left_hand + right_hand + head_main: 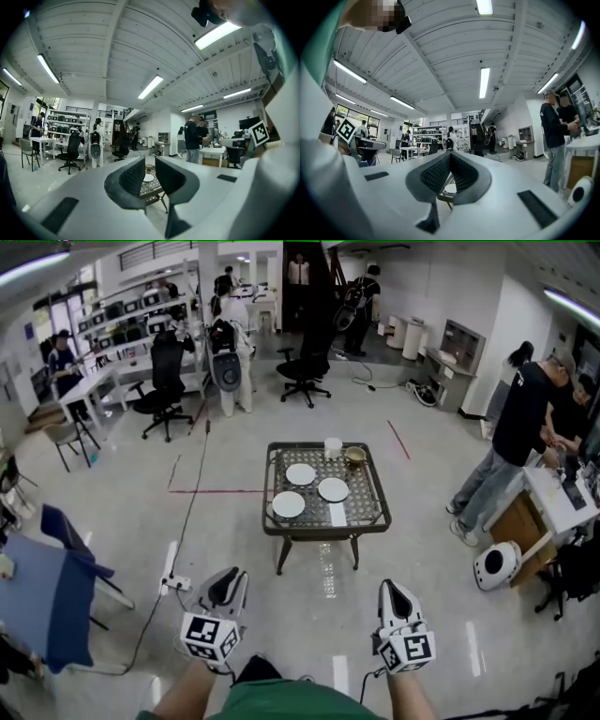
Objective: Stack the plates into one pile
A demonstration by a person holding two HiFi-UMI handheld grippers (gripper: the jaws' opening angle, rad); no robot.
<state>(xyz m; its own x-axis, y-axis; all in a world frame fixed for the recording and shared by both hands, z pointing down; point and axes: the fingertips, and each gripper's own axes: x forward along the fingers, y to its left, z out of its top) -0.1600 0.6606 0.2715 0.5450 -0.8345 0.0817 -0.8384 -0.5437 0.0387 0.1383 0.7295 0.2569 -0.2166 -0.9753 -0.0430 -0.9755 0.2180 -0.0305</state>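
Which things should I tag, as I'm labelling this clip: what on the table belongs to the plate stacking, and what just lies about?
Job: far plate, right plate, left plate, all white, lying apart; left gripper, right gripper.
Lying about: white cup, brown bowl, flat white rectangle, on the table.

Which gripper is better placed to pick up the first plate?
Probably the left gripper: its jaws stand apart, and the nearest plate lies on its side. The right gripper is shut. Neither is near the table.

Office chair (pixel 305 367), white cup (pixel 333 446), brown bowl (pixel 355 457)
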